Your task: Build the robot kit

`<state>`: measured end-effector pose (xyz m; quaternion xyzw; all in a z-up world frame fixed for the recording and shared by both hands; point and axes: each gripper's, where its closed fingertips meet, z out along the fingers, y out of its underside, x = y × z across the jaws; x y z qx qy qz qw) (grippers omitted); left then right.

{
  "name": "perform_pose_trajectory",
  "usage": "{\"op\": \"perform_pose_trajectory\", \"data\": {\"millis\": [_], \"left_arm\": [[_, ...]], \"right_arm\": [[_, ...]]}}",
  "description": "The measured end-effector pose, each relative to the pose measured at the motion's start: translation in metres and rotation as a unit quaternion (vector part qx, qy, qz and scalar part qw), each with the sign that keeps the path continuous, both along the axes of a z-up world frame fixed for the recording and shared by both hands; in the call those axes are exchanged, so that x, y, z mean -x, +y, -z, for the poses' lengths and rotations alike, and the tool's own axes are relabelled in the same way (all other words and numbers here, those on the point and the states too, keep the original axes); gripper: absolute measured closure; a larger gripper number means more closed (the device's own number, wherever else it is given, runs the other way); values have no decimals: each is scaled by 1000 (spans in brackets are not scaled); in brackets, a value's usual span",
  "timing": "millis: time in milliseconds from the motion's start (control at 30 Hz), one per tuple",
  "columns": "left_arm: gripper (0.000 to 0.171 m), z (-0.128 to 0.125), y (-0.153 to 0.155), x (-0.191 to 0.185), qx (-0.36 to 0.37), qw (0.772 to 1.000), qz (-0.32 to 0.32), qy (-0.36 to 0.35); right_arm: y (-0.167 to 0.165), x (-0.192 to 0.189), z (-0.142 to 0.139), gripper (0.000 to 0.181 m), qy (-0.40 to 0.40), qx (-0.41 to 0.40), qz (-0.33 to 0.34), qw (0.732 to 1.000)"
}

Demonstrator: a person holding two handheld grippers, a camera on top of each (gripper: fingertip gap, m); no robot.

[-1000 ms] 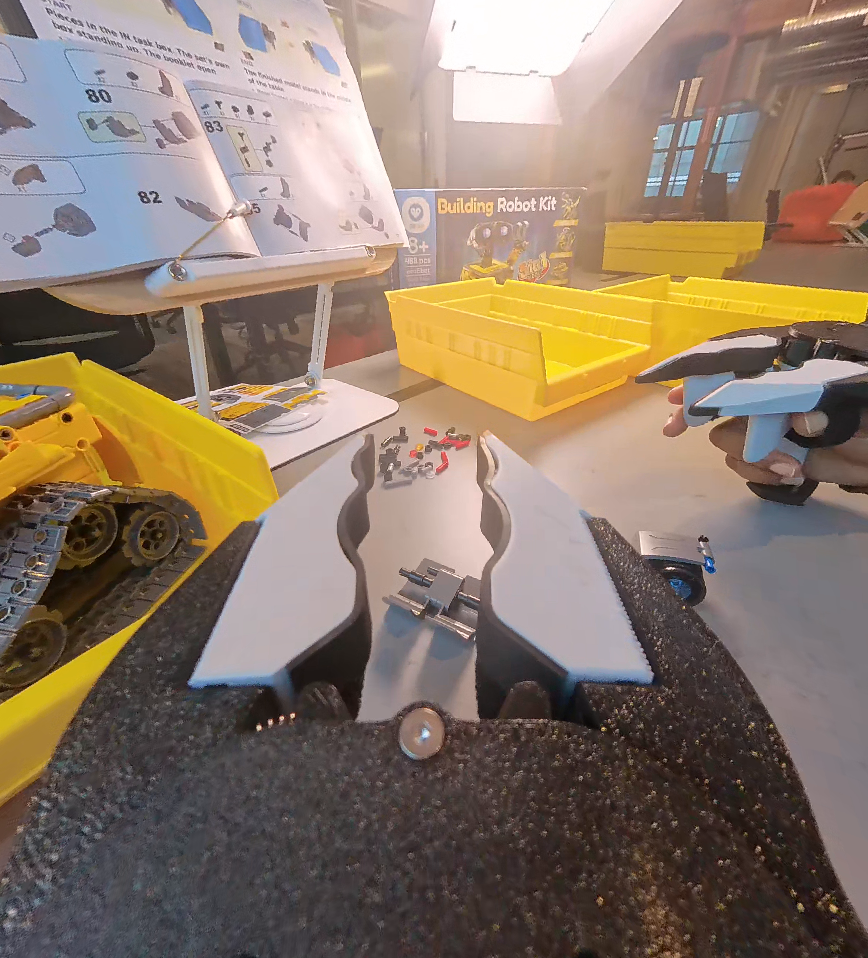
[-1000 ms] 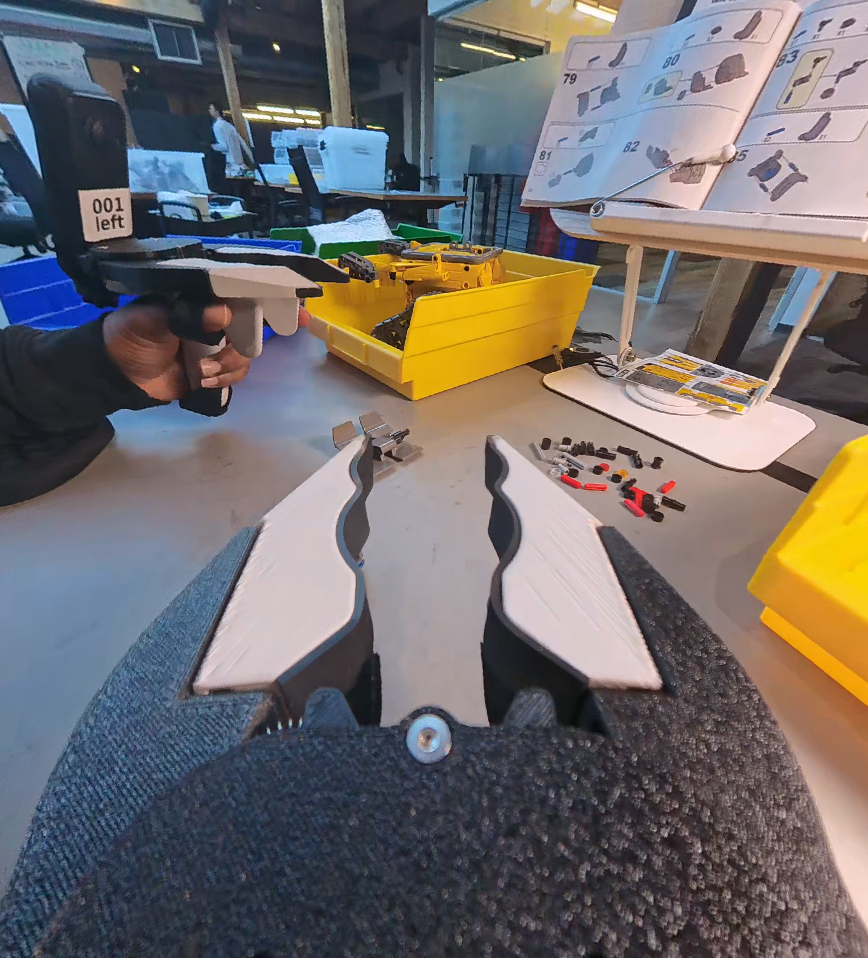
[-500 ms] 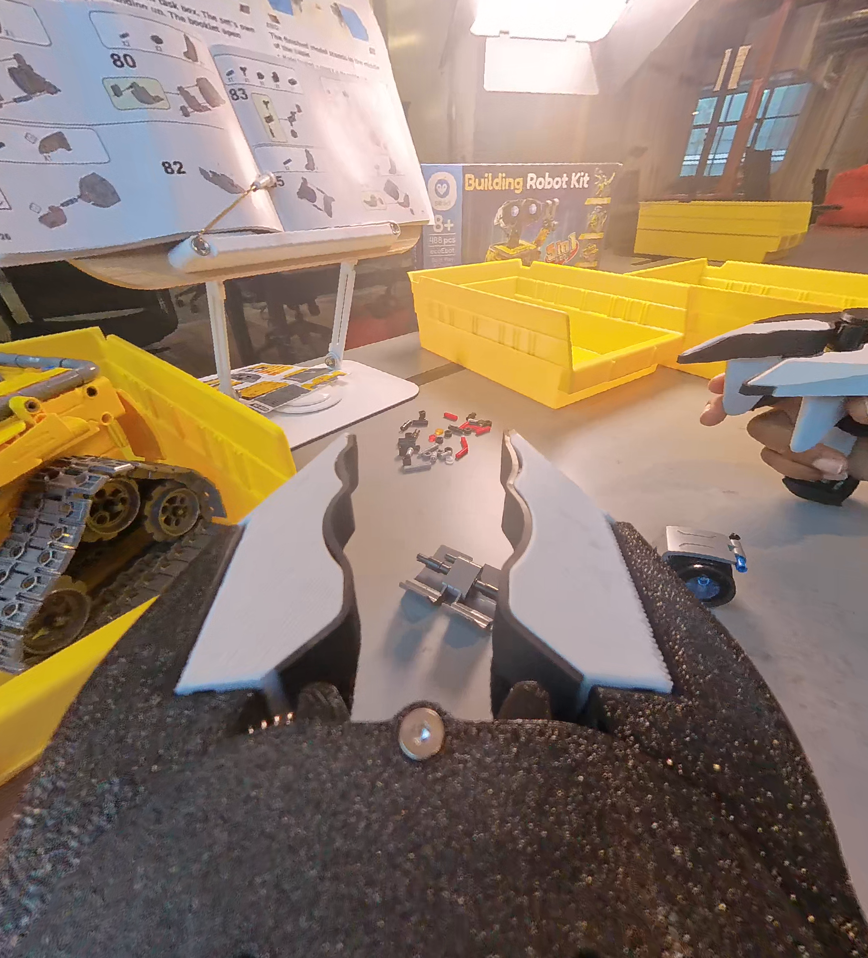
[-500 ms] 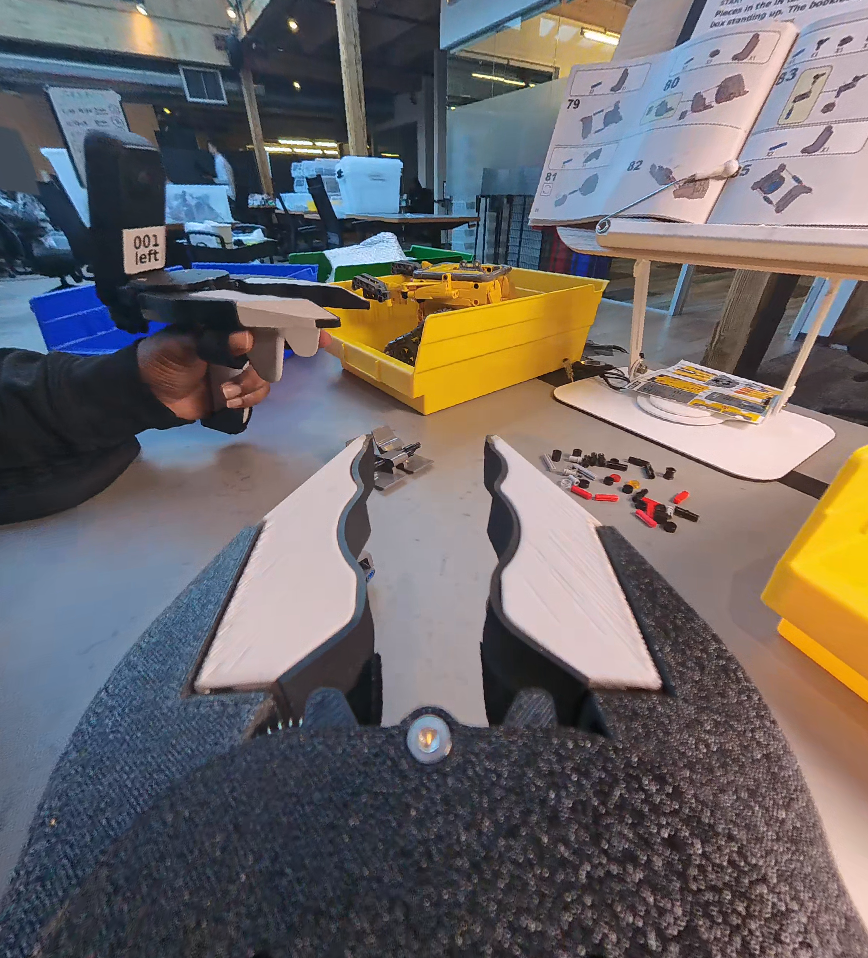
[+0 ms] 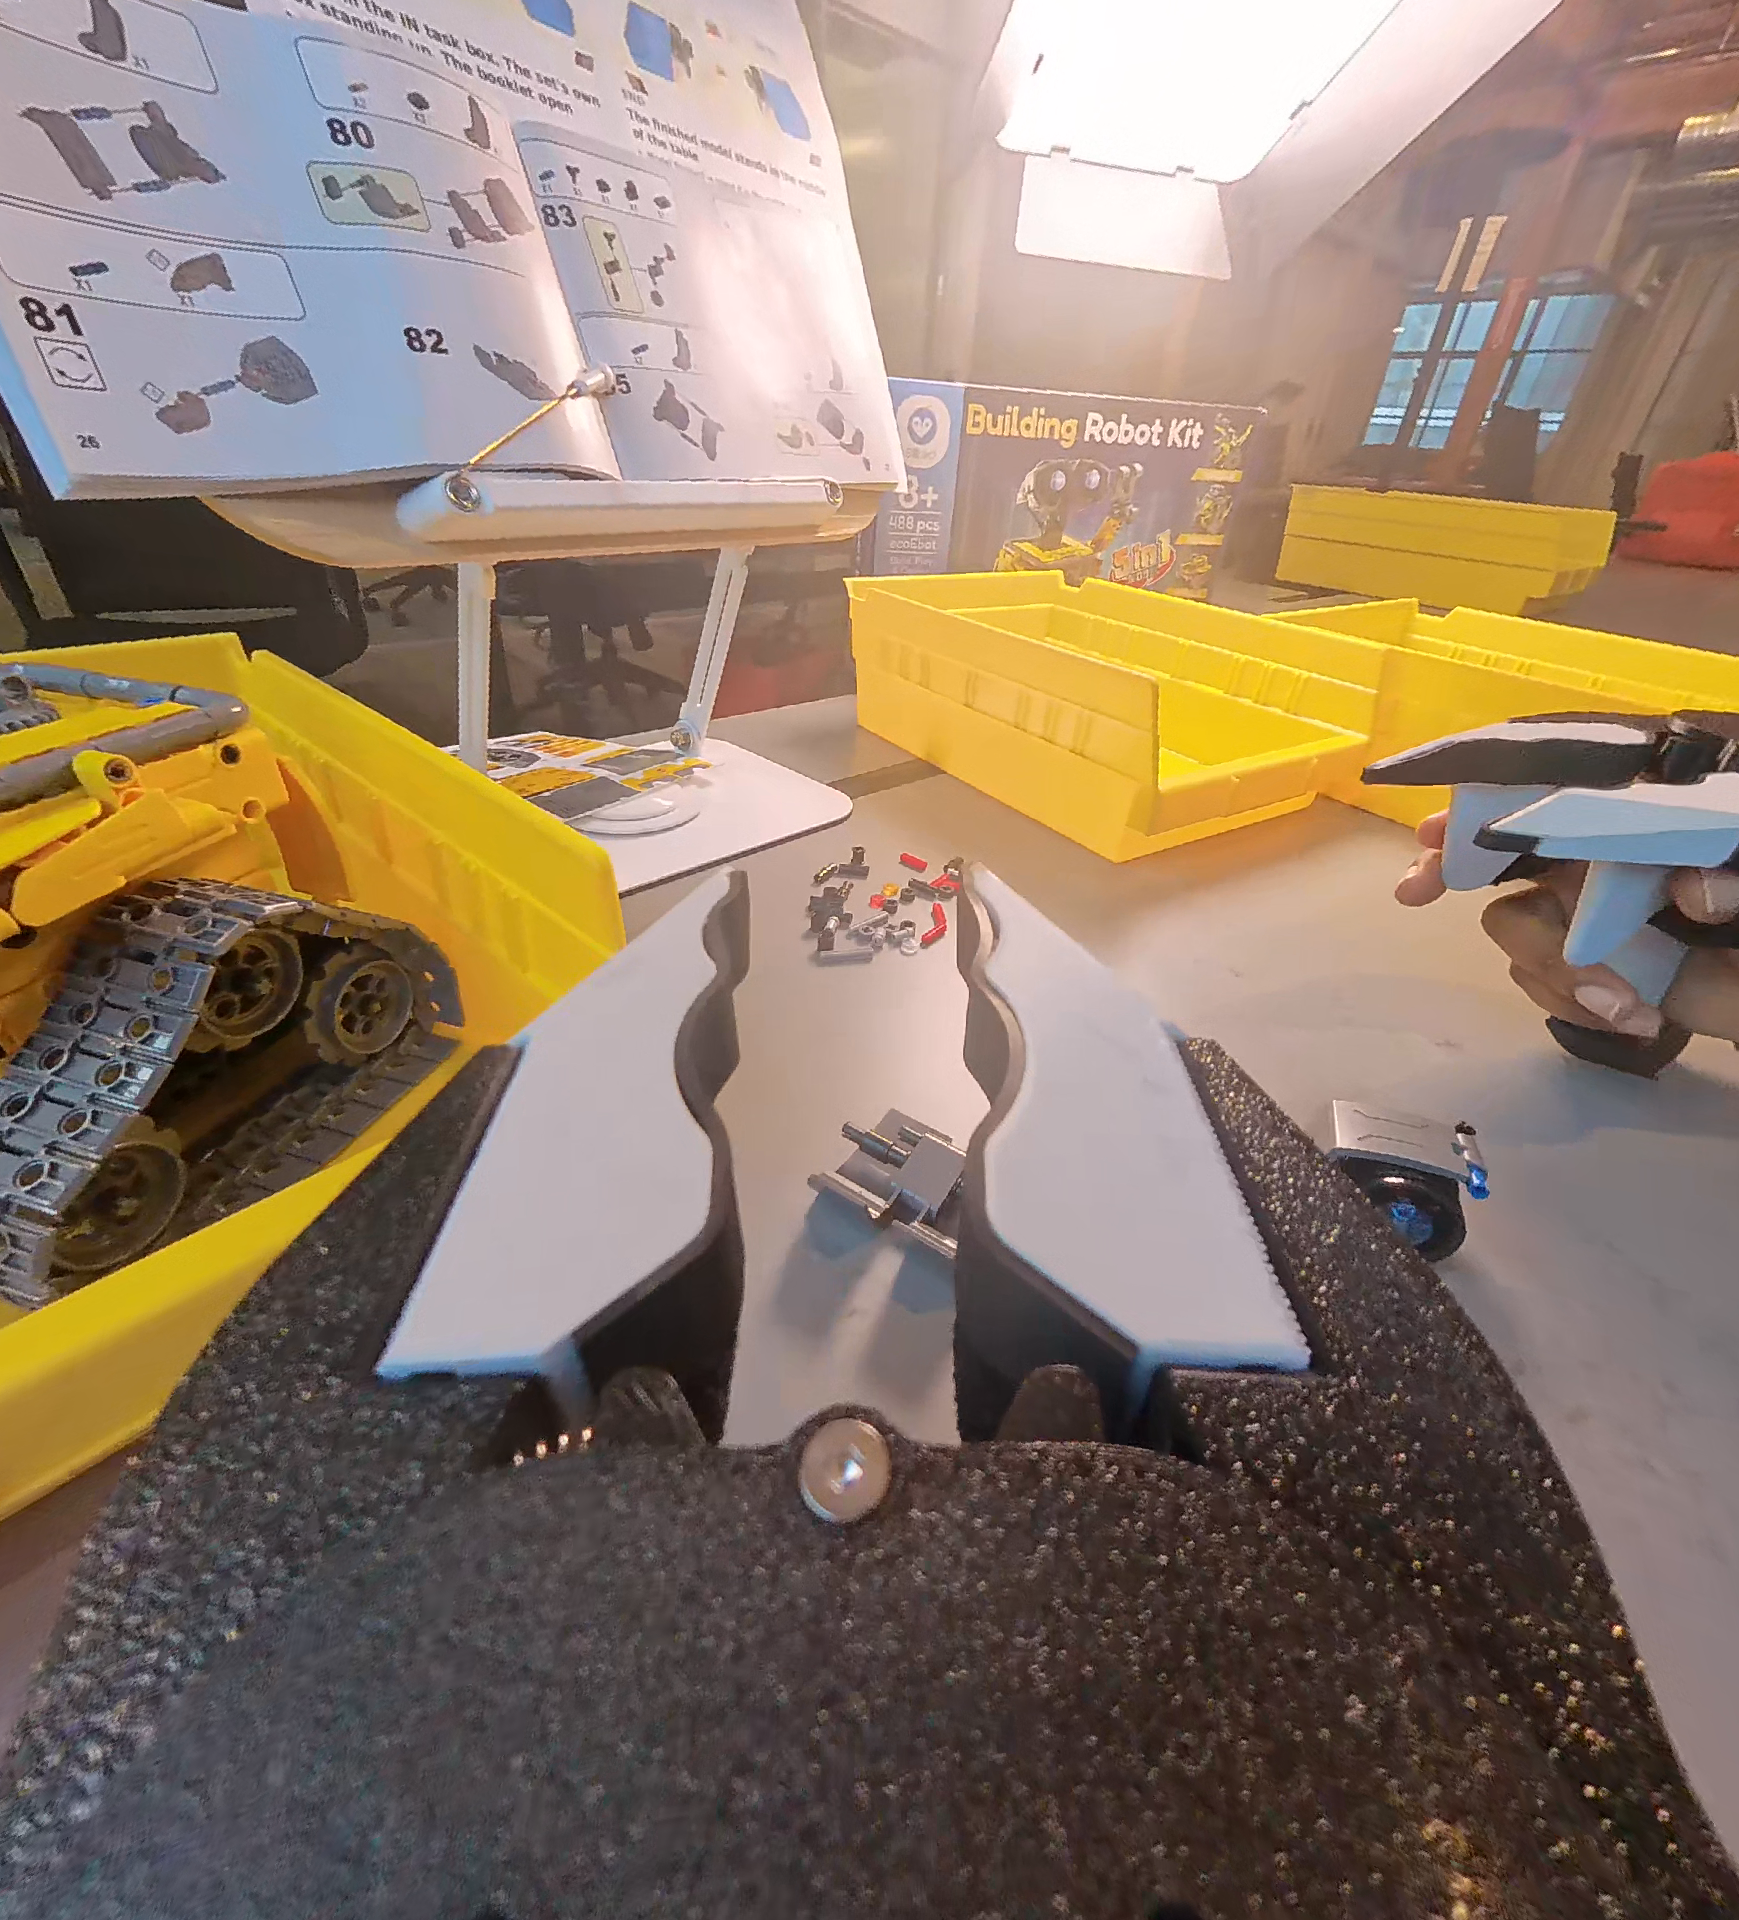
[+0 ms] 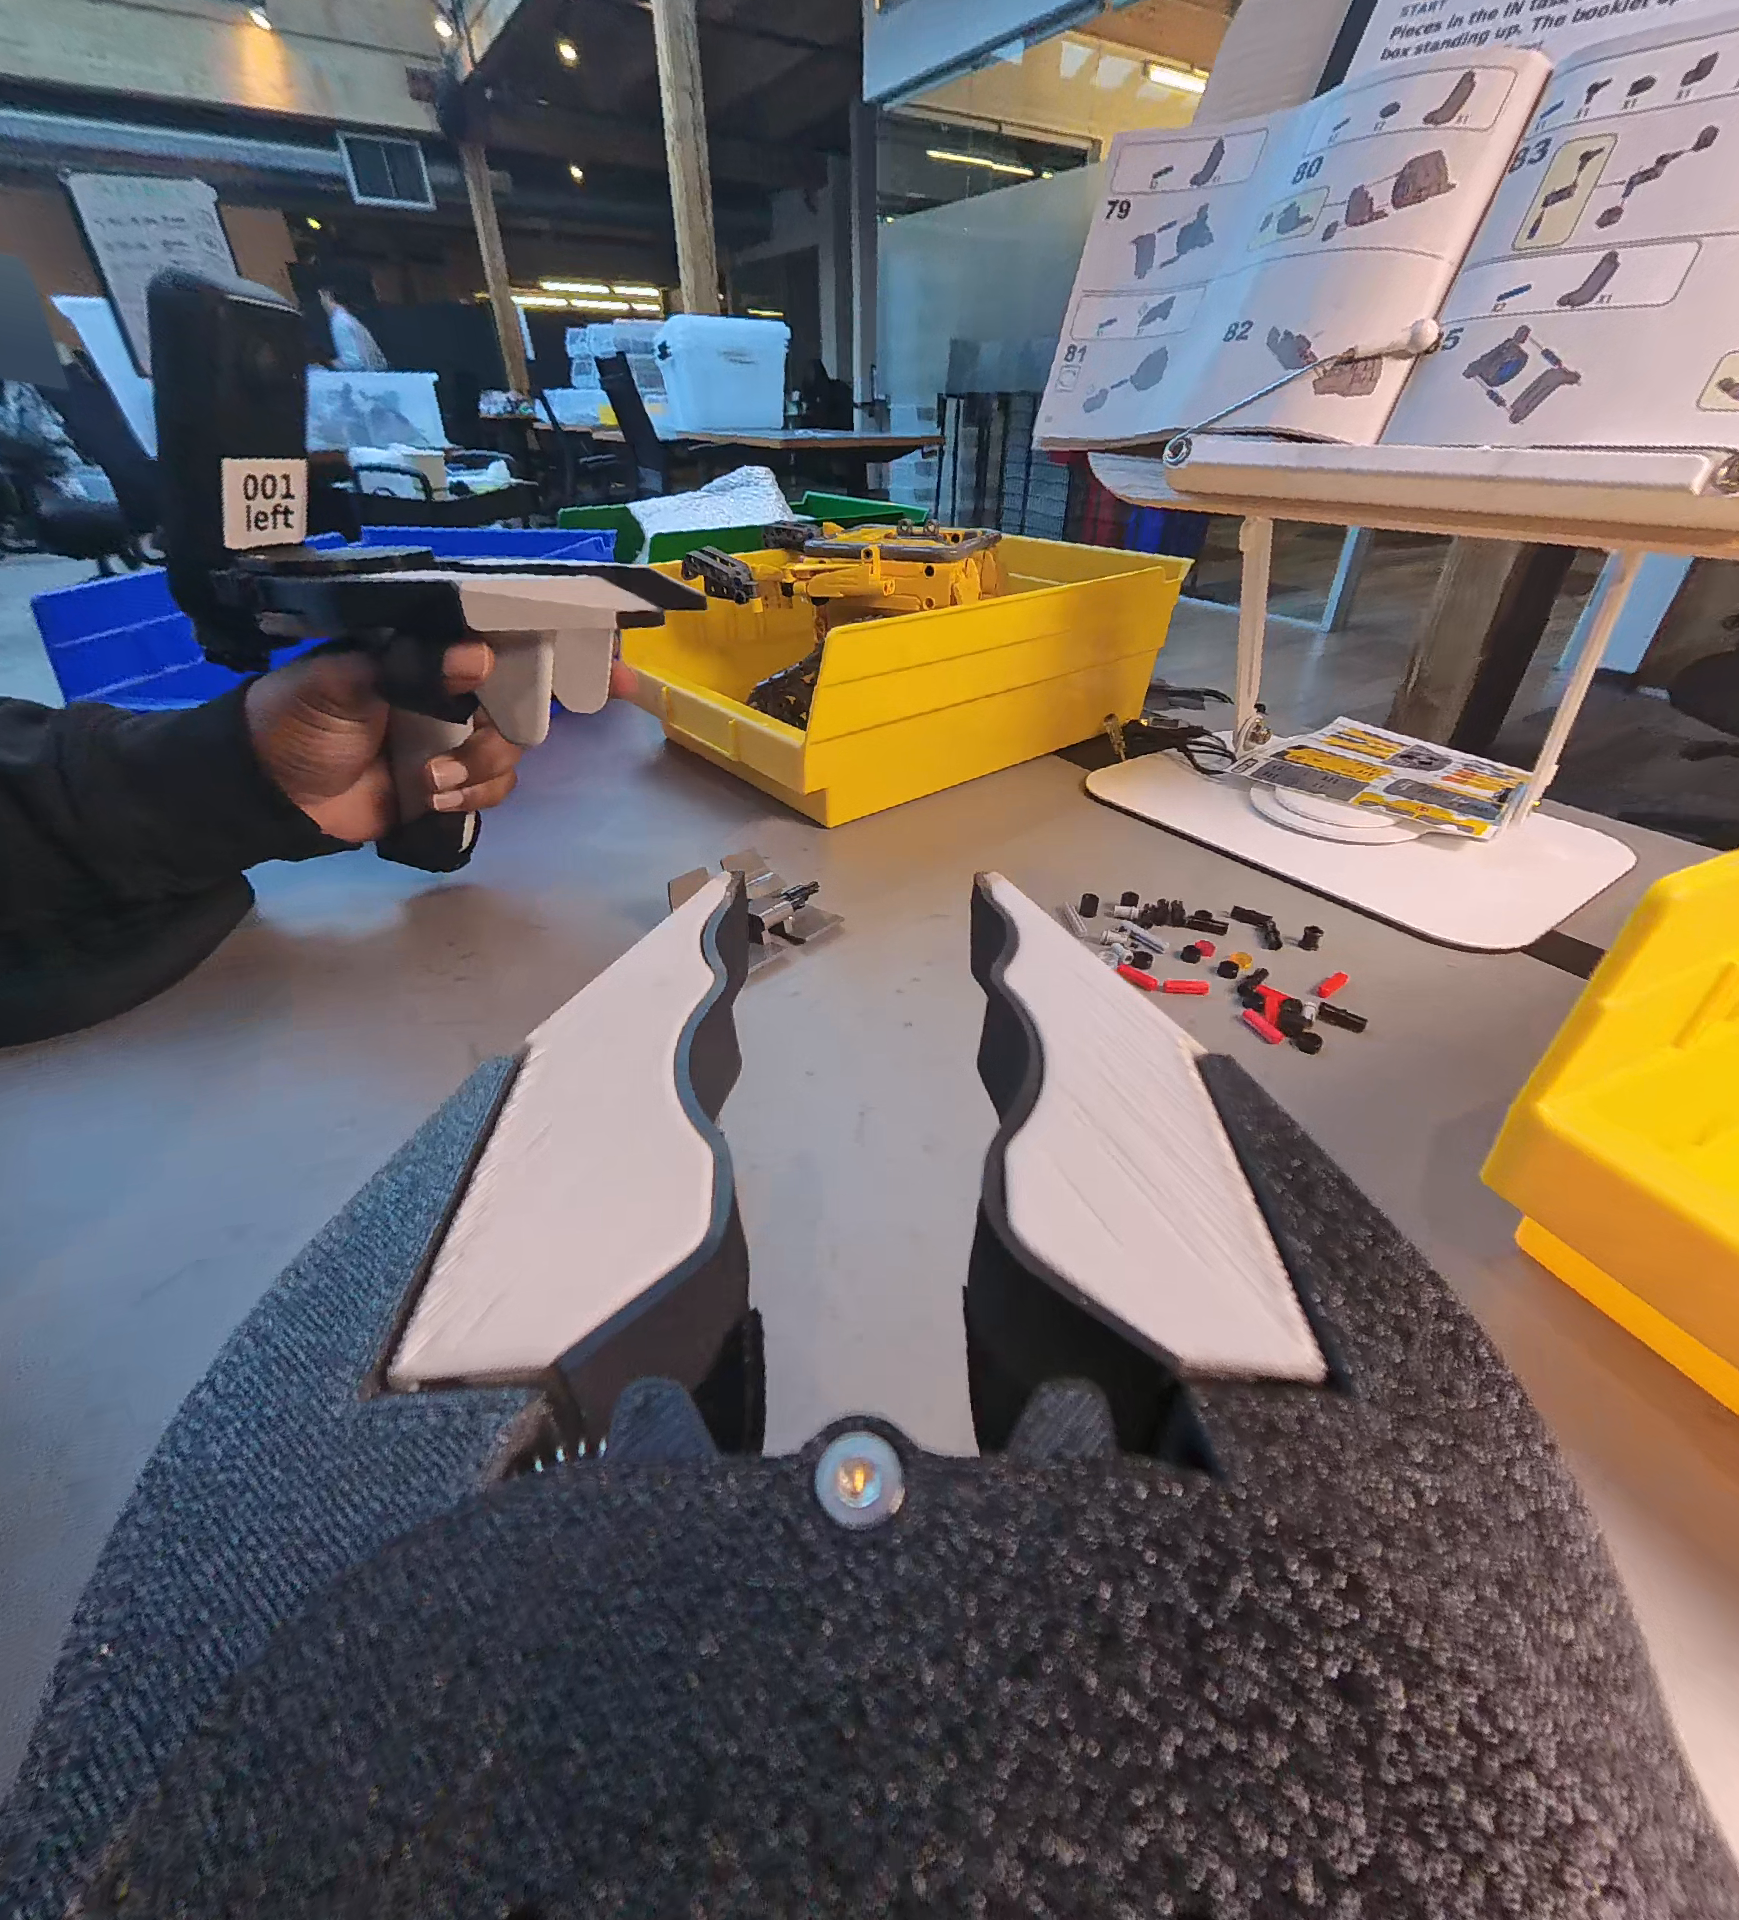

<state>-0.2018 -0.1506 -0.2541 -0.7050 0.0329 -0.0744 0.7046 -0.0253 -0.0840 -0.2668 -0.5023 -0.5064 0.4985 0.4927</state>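
Grey table [image 5: 1260, 987], grey brick piece [image 5: 896, 1174] between left tongs [image 5: 849, 894]

Grey table [image 5: 1260, 997] bears yellow bins [image 5: 1104, 707], loose pins [image 5: 875, 904], bookstand [image 5: 740, 810]

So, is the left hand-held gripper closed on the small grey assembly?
No. The left hand-held gripper is open, and the grey assembly lies on the table between its fingers, nearer the right one.
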Motion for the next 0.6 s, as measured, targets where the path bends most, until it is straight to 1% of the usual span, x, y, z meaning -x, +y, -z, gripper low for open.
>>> {"op": "perform_pose_trajectory", "data": {"millis": [67,200,300,400,467,600], "left_arm": [[133,2,0,-1,2,1000,1,7],[133,0,-3,-8,-2,1000,15,-7],[135,2,-2,-12,7,1000,16,10],[137,2,-2,-14,7,1000,20,14],[137,3,-1,-11,8,1000,11,21],[136,1,-1,-5,3,999,-6,34]], "right_arm": [[2,0,0,138,2,11,-1,1000],[4,0,0,138,3,28,-5,1000],[0,0,-1,138,4,33,-13,999],[-5,-1,0,138,-3,5,-8,1000],[-6,-2,-1,138,-6,-19,0,1000],[-8,-2,-5,138,-2,-25,0,1000]]}}
